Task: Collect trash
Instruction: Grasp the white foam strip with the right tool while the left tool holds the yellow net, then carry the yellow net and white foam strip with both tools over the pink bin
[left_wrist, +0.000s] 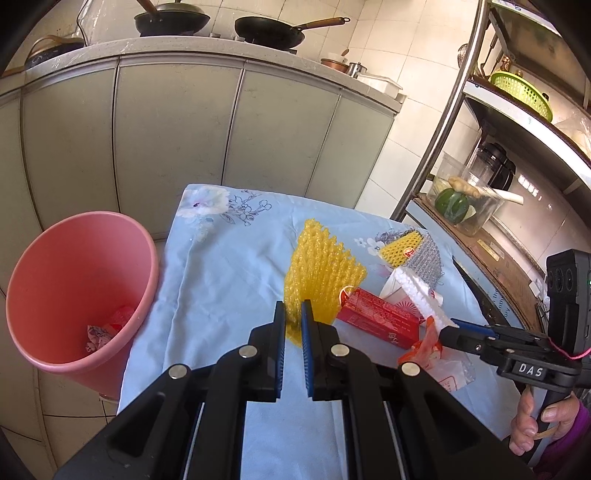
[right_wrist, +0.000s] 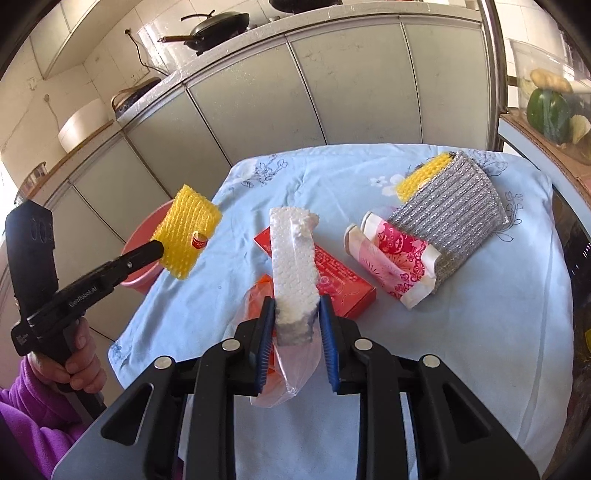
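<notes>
L gripper (left_wrist: 293, 314) clamps yellow foam net sleeve (left_wrist: 325, 269); pink plastic bin (left_wrist: 83, 291) at frame left. R gripper (right_wrist: 297, 306) pinches white foam strip (right_wrist: 293, 266).

Left hand-held gripper (left_wrist: 293, 314) and right hand-held gripper (right_wrist: 297, 310) both clamped, angled downward.

"DAS" on right tongs (left_wrist: 441, 325) body label

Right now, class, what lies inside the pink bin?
At the bottom of the pink bin lie crumpled wrappers, reddish and pale patterned. Its near wall hides some of the floor.
</notes>
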